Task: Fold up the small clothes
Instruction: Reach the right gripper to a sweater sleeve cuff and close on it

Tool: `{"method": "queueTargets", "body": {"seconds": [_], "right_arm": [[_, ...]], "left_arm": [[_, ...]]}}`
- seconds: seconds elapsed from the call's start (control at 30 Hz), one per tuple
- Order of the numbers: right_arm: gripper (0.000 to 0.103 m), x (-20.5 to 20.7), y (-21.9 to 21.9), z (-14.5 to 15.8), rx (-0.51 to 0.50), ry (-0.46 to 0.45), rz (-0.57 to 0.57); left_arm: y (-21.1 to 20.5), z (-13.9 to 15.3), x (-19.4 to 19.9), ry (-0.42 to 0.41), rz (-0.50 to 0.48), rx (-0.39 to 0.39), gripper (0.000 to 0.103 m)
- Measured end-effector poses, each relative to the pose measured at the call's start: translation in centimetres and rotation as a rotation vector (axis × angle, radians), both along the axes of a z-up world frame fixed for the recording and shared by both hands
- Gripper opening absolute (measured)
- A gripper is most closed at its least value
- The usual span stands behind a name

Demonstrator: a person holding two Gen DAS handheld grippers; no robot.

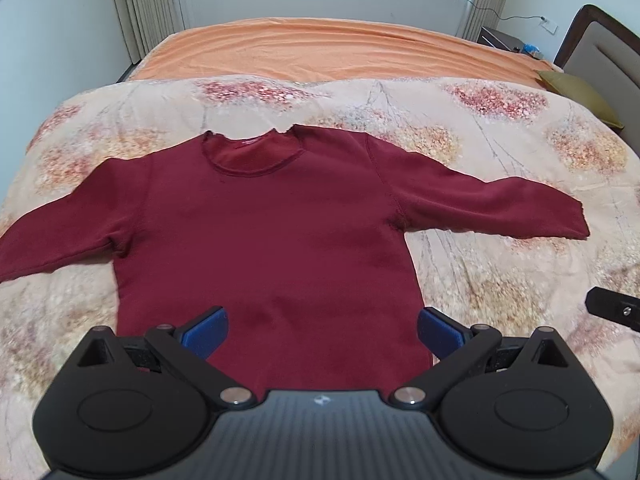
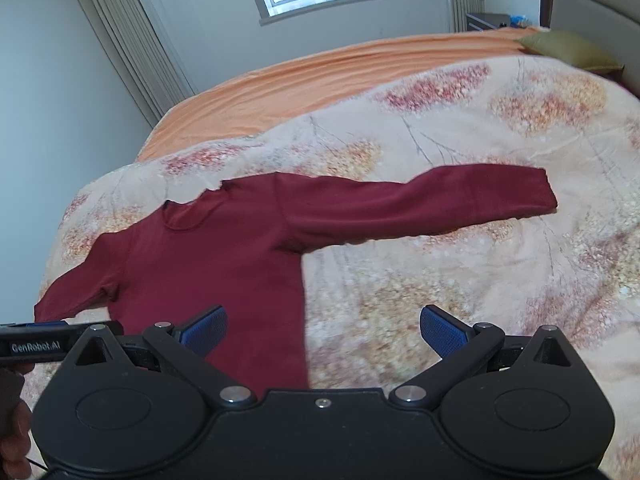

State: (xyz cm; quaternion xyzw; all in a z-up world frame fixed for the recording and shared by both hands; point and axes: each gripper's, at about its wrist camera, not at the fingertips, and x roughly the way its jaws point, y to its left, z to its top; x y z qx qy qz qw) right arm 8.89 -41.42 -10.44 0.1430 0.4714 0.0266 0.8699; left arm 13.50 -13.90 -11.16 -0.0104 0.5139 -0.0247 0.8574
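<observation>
A dark red long-sleeved top [image 1: 264,232] lies flat and face up on the floral quilt [image 1: 500,272], collar away from me and both sleeves spread outward. My left gripper [image 1: 322,334] hovers open over the top's lower hem, blue pads wide apart, holding nothing. In the right wrist view the same red top [image 2: 224,264] lies to the left, its right sleeve [image 2: 440,196] stretched across the quilt [image 2: 460,288]. My right gripper [image 2: 324,330] is open above the top's lower right edge and the bare quilt beside it, empty.
An orange sheet [image 1: 340,48] covers the far half of the bed. An olive pillow [image 1: 580,96] and a headboard [image 1: 600,48] sit at the right. A window, curtains and a nightstand [image 2: 488,22] stand beyond. The left gripper's body [image 2: 36,340] and a hand [image 2: 14,432] show at the right view's left edge.
</observation>
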Motion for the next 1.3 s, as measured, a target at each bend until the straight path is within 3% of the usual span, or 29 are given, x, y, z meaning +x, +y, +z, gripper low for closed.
{"method": "queueTargets", "body": {"seconds": [0.13, 0.33, 0.43, 0.5, 0.57, 0.6, 0.83, 0.87, 0.9, 0.93, 1.07, 1.17, 1.23, 1.3], "right_arm": [[0.102, 4.1, -3.1, -3.4, 0.048, -0.028, 0.058], [0.096, 16.4, -0.7, -7.4, 0.110, -0.147, 0.366], [0.082, 24.2, 2.3, -10.4, 0.113, -0.140, 0.481], [0.056, 28.9, 4.2, -12.5, 0.107, -0.113, 0.524], [0.043, 32.2, 6.1, -14.2, 0.093, -0.090, 0.573], [0.039, 33.4, 6.9, -14.8, 0.078, -0.087, 0.600], [0.035, 37.9, 10.0, -18.5, 0.059, 0.024, 0.728], [0.030, 38.1, 10.2, -18.8, 0.064, 0.044, 0.738], [0.014, 38.2, 10.3, -19.0, 0.077, 0.057, 0.752], [0.008, 38.2, 10.3, -18.8, 0.066, 0.051, 0.759], [0.006, 38.6, 8.2, -17.5, 0.096, 0.012, 0.635], [0.007, 37.8, 8.8, -18.2, 0.018, 0.022, 0.628], [0.013, 37.4, 8.9, -18.2, 0.031, 0.013, 0.600], [0.032, 37.0, 8.4, -17.3, 0.070, -0.027, 0.555]], "left_arm": [[-0.5, -2.5, 3.4, -0.010, 0.025, -0.004, 0.103], [2.5, -6.2, 7.9, -0.035, 0.044, -0.001, 0.103], [4.3, -7.9, 9.0, -0.036, 0.060, 0.018, 0.103], [5.4, -8.8, 9.0, -0.036, 0.067, 0.023, 0.103], [6.5, -9.7, 8.8, -0.032, 0.074, 0.022, 0.103], [7.1, -9.9, 8.5, -0.028, 0.079, 0.016, 0.103], [10.0, -11.8, 8.3, -0.012, 0.076, -0.006, 0.103], [10.2, -11.9, 8.5, -0.009, 0.078, -0.005, 0.103], [10.5, -12.0, 8.8, -0.008, 0.082, -0.008, 0.103], [10.9, -12.1, 9.2, -0.010, 0.086, -0.011, 0.103], [12.9, -11.8, 12.1, -0.079, 0.091, 0.012, 0.103], [15.4, -12.6, 16.6, -0.138, 0.079, 0.080, 0.103], [17.4, -13.8, 19.8, -0.136, 0.082, 0.140, 0.103], [19.5, -14.5, 22.1, -0.135, 0.089, 0.198, 0.102]]}}
